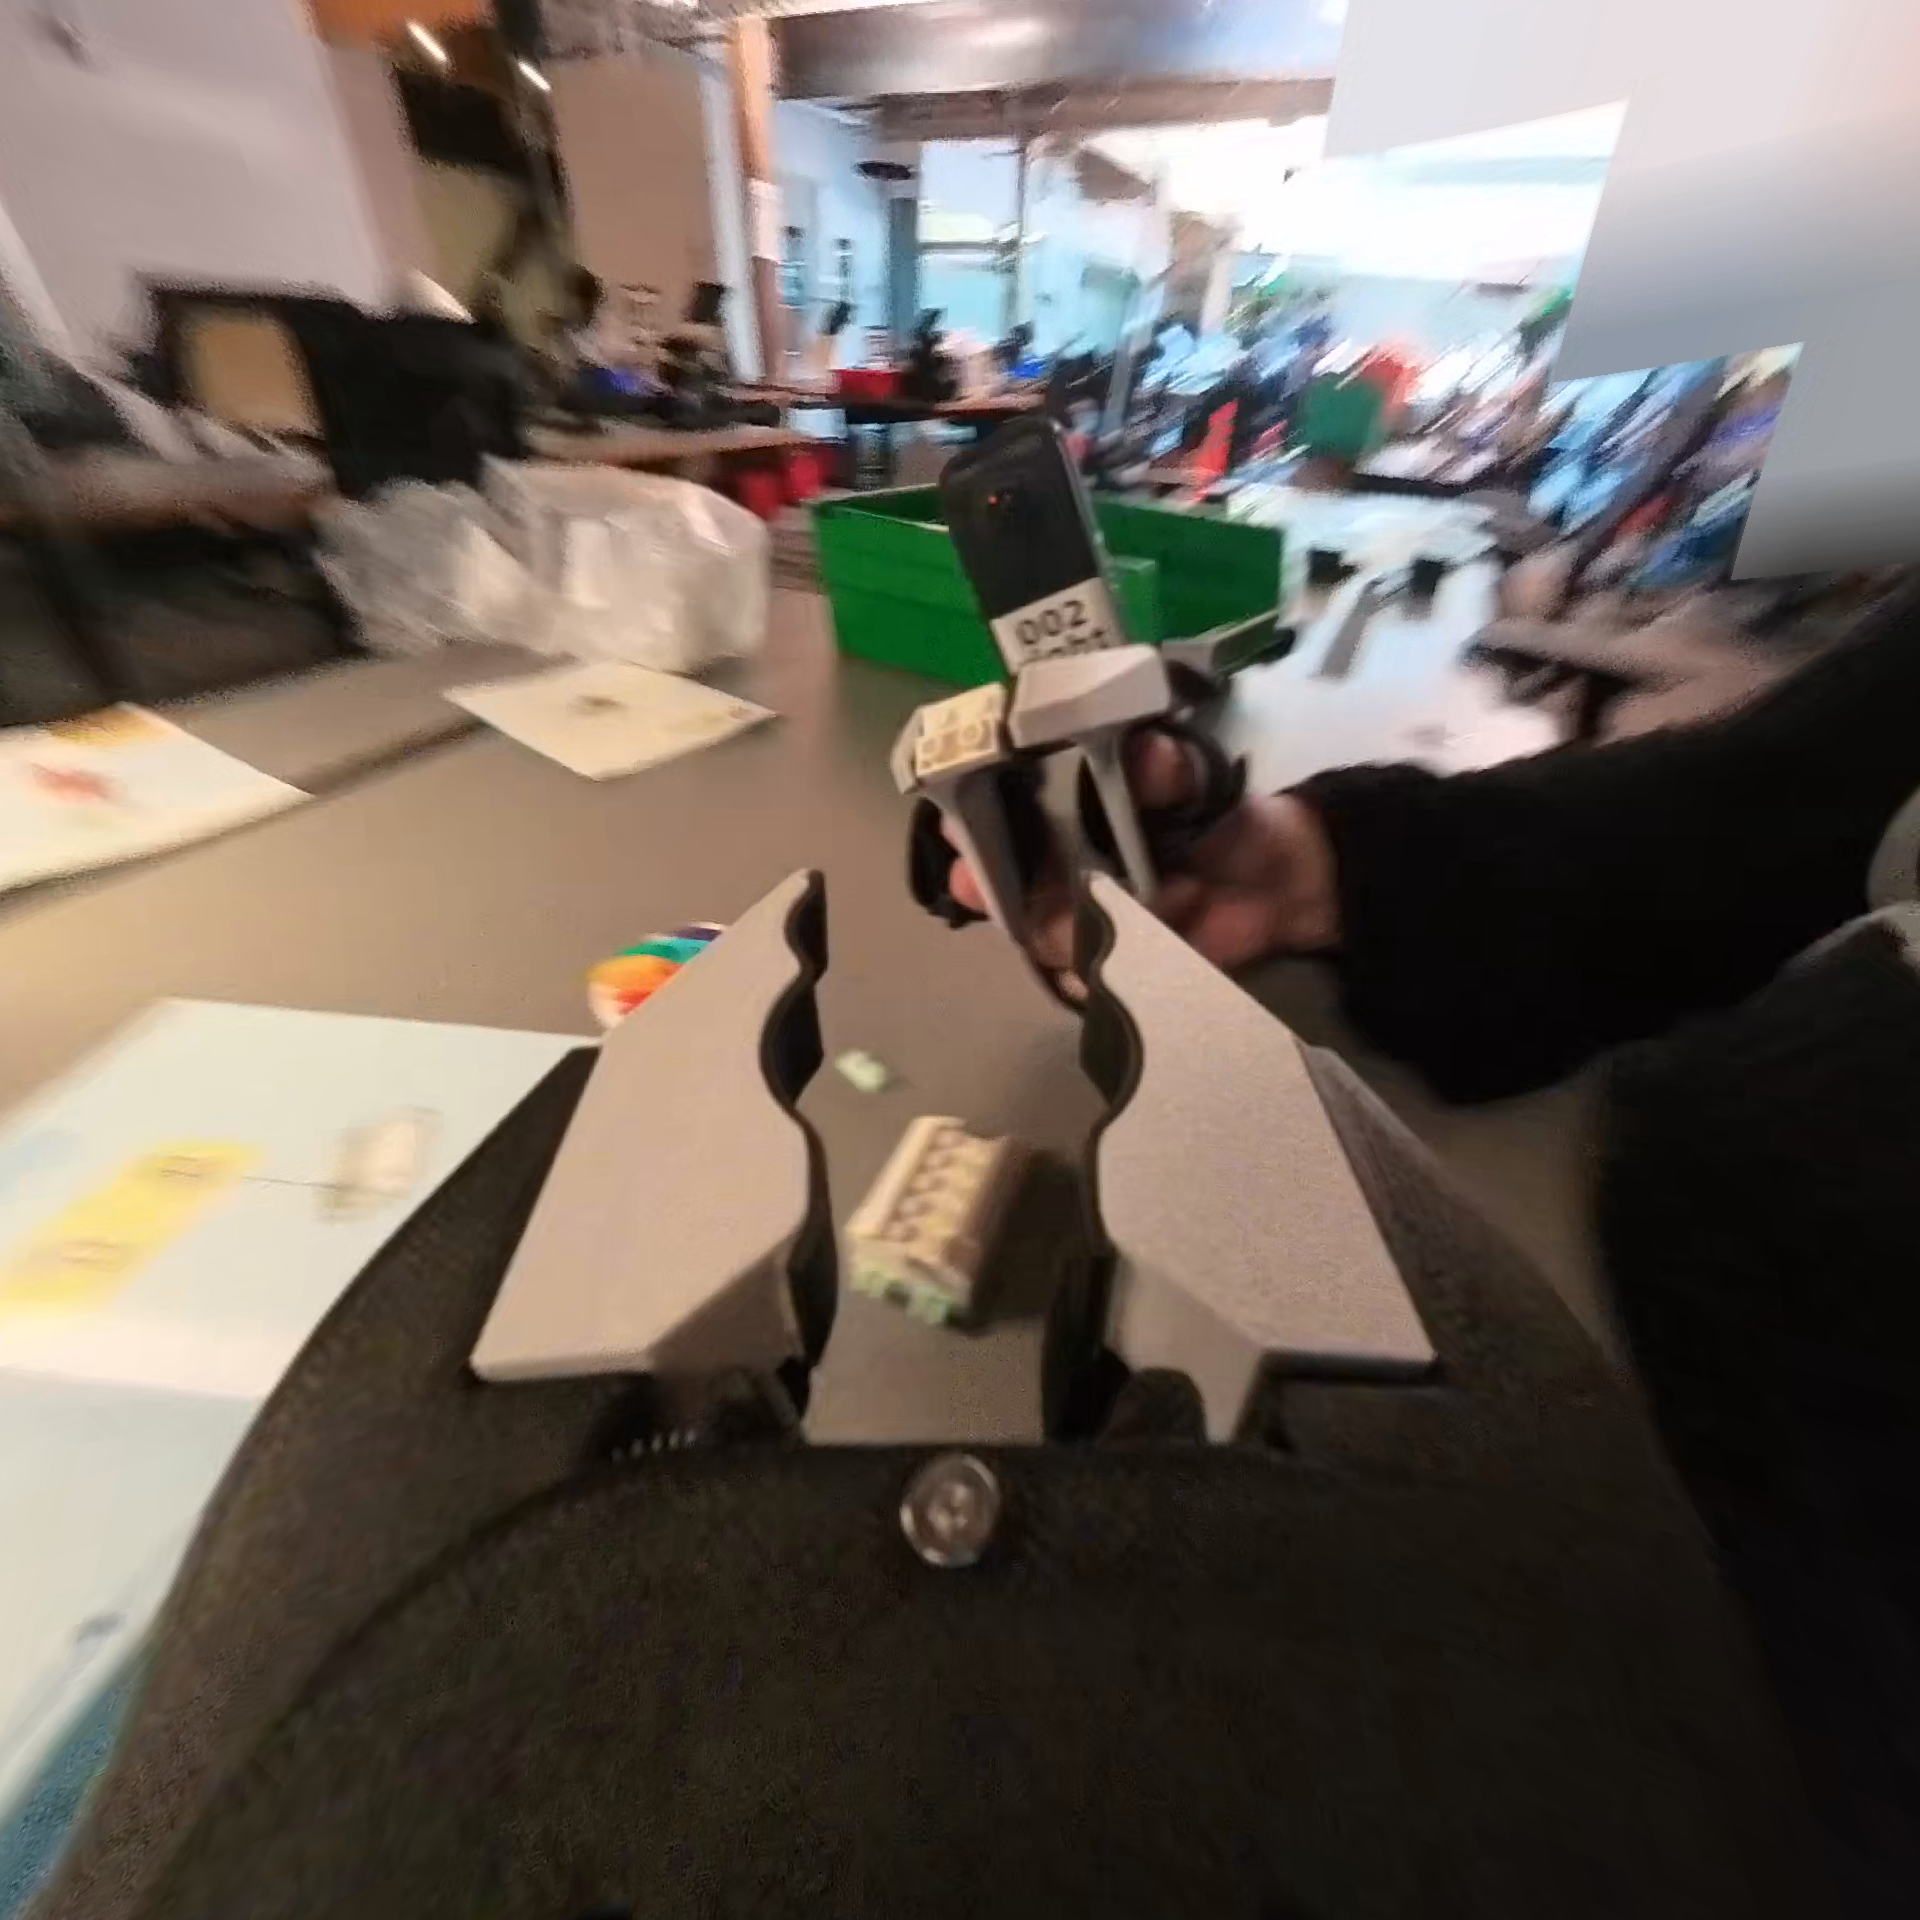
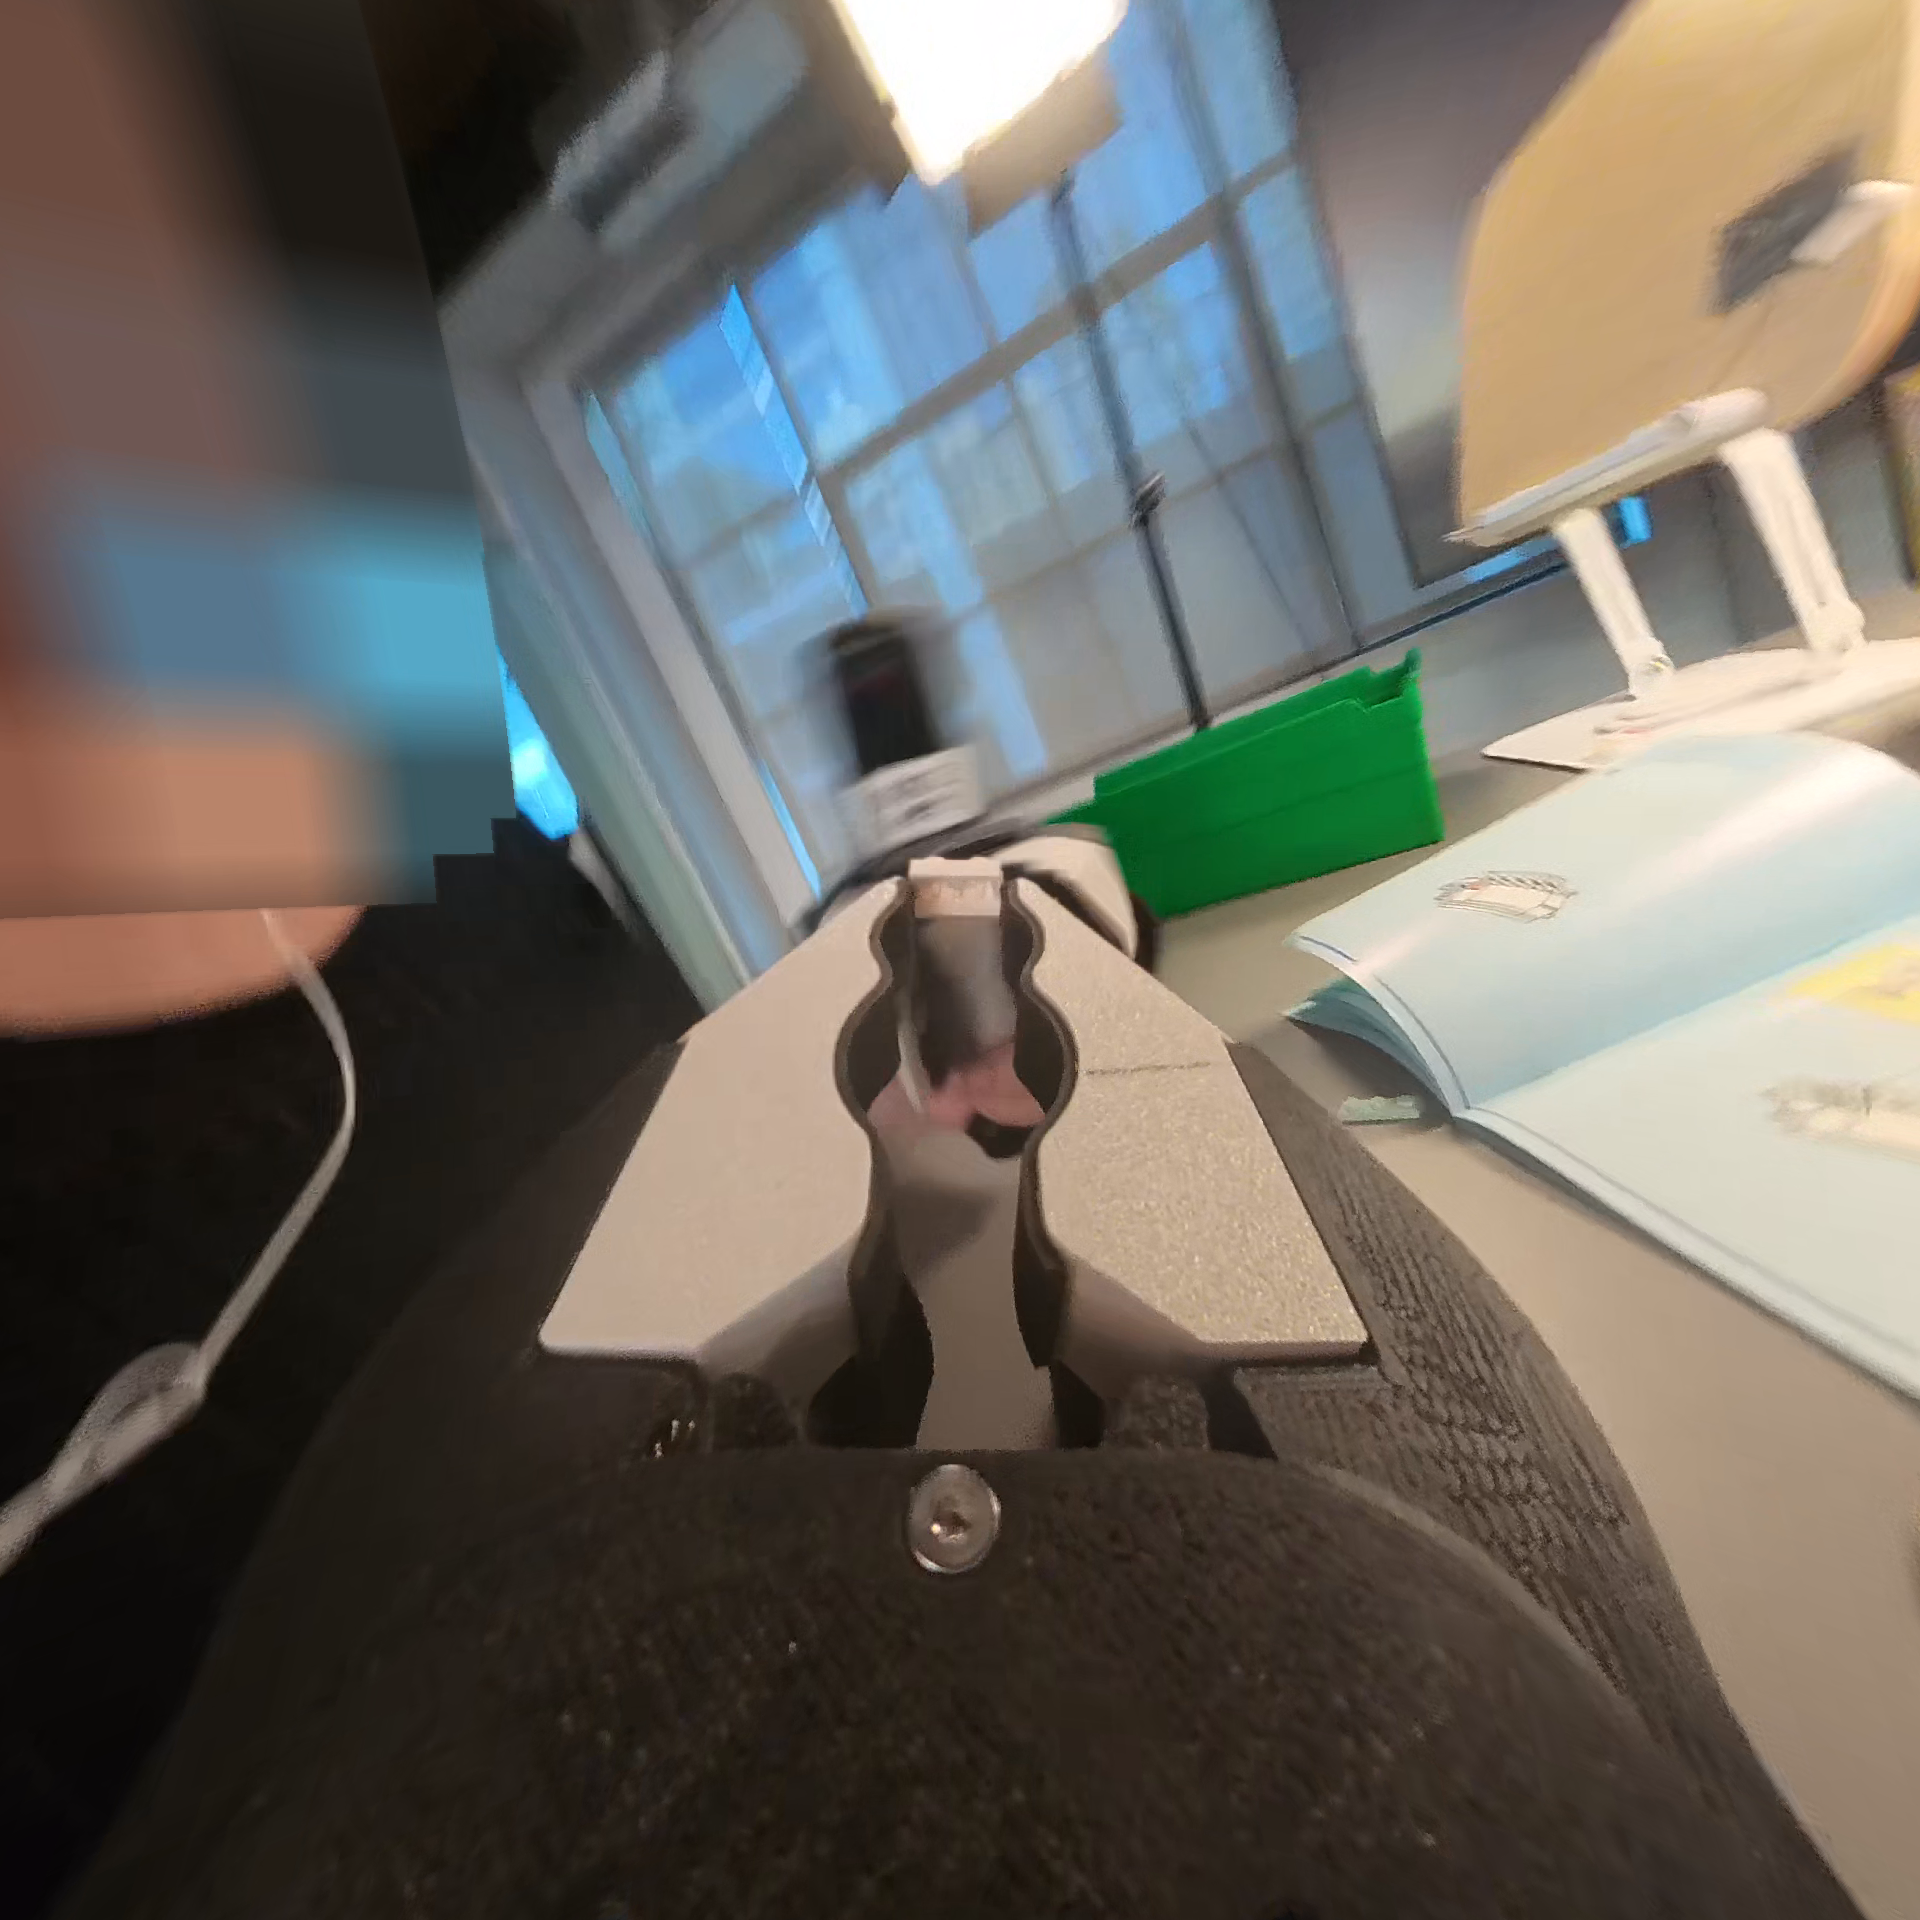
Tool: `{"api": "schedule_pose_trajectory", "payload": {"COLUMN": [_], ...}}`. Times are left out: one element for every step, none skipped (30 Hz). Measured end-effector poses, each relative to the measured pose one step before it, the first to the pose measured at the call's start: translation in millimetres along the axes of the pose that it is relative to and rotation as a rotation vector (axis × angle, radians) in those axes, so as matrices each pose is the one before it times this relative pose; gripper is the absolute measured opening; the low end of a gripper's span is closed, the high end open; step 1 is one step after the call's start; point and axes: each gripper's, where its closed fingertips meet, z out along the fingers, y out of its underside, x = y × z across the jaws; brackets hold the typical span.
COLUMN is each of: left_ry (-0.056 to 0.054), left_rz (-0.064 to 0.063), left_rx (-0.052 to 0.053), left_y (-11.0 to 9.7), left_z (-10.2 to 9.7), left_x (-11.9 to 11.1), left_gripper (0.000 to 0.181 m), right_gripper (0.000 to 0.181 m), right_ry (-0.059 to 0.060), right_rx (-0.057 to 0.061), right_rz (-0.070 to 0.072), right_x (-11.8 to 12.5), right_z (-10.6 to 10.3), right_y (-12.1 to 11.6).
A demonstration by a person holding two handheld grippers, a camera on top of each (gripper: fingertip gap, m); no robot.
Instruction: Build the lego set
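My left gripper (image 1: 956,914) is open and empty, low over the grey table (image 1: 468,883). A white and tan lego assembly (image 1: 935,1226) lies on the table between its fingers, not touched by them. A small pale green piece (image 1: 862,1070) lies just beyond it. My right gripper (image 2: 951,906) is shut on a small white lego piece (image 2: 951,891) at its fingertips and is lifted and tilted upward. In the left wrist view the right gripper (image 1: 971,764) is held up by a hand (image 1: 1226,883) beyond my left fingertips, with the white piece (image 1: 951,738) at its tip.
An open pale blue instruction booklet (image 1: 208,1195) lies at my left; it also shows in the right wrist view (image 2: 1662,987). A green bin (image 1: 894,582) stands at the back. Other booklets (image 1: 613,717), white plastic bags (image 1: 540,571) and a colourful round item (image 1: 649,961) lie farther off.
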Motion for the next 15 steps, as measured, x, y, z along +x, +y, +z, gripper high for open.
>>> {"api": "schedule_pose_trajectory", "payload": {"left_ry": [-0.0686, -0.0708, -0.0633, -0.0398, -0.0336, -0.0237, -0.0153, -0.015, -0.0127, -0.0063, -0.0071, -0.0125, -0.008, -0.0042, -0.0021], "left_rz": [0.1224, 0.1064, 0.0856, 0.0645, 0.0387, 0.0235, 0.0187, 0.0175, 0.0178, 0.0161, 0.0137, 0.0171, 0.0233, 0.0191, 0.0118], "left_rx": [-0.0116, -0.0101, -0.0013, 0.0087, 0.0142, 0.0165, 0.013, 0.0062, 0.0021, 0.0043, 0.0038, -0.001, -0.0013, -0.0035, -0.0006], "left_y": [-1.44, -1.74, -2.11, -2.86, -3.37, -3.44, -2.71, -1.55, -0.65, -0.8, -0.65, 0.01, 0.19, 0.36, -0.2], "left_z": [0.63, 0.78, 0.59, 0.28, -0.14, -0.33, -0.55, -0.53, -0.57, -0.72, -0.74, -0.63, -0.26, -0.03, 0.01], "left_x": [-1.92, -3.26, -3.37, -1.15, -1.35, -0.95, -0.44, -0.91, -0.91, -0.07, -0.2, -1.01, -0.27, 0.35, 0.78], "left_gripper": [0.047, 0.046, 0.046, 0.045, 0.045, 0.045, 0.044, 0.041, 0.038, 0.034, 0.03, 0.025, 0.022, 0.022, 0.023], "right_gripper": [0.015, 0.014, 0.015, 0.015, 0.015, 0.014, 0.015, 0.015, 0.015, 0.015, 0.015, 0.015, 0.015, 0.015, 0.015], "right_ry": [-0.0015, 0.0017, 0.0031, -0.004, -0.0103, -0.0113, -0.0091, -0.0084, -0.0048, -0.0009, 0.0002, 0.0019, 0.0048, 0.0062, 0.0047], "right_rx": [0.0282, 0.0242, 0.0199, 0.0165, 0.0135, 0.0101, 0.0076, 0.0052, 0.0014, -0.0021, -0.0015, 0.0012, 0.0009, -0.0004, -0.0016], "right_rz": [0.0313, 0.031, 0.029, 0.0263, 0.0253, 0.0247, 0.0203, 0.0147, 0.0097, 0.0045, 0.002, 0.0024, 0.0018, -0.0016, -0.0034], "right_x": [0.97, 1.06, 1.16, -0.11, -1.19, -1.3, -0.93, -0.68, -0.19, 0.29, 0.53, 0.71, 0.91, 1.15, 0.88], "right_z": [1.17, 1.72, 2.15, 2.32, 2.21, 1.99, 1.62, 0.98, 0.61, 0.32, -0.13, -0.72, -1.1, -1.0, -0.77], "right_y": [-2.33, -1.37, -0.3, 0.69, 1.39, 1.55, 1.32, 1.02, 0.93, 0.87, 0.38, -0.06, -0.49, -0.15, 0.09]}}
